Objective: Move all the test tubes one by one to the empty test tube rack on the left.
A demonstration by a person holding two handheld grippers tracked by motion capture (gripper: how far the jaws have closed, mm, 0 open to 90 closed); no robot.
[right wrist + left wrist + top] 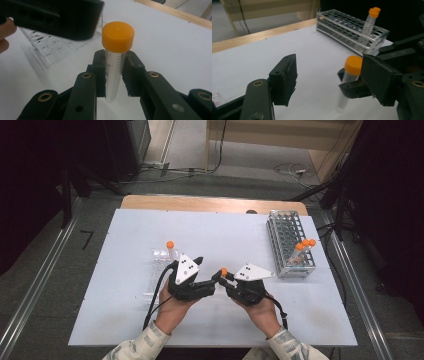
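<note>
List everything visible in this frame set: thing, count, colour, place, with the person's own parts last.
held tube: one, clear with orange cap, upright between the right gripper's pads.
metal rack: one, silver, table's far right.
racked tubes: three orange caps, at the rack's near end.
clear rack: one, transparent, left of centre, bearing one orange-capped tube.
table: one, white top, wooden far edge.
left gripper: black, jaws apart around the held tube's cap.
right gripper: black, clamped on the held tube.
hands: two, patterned sleeves, bottom edge.
</note>
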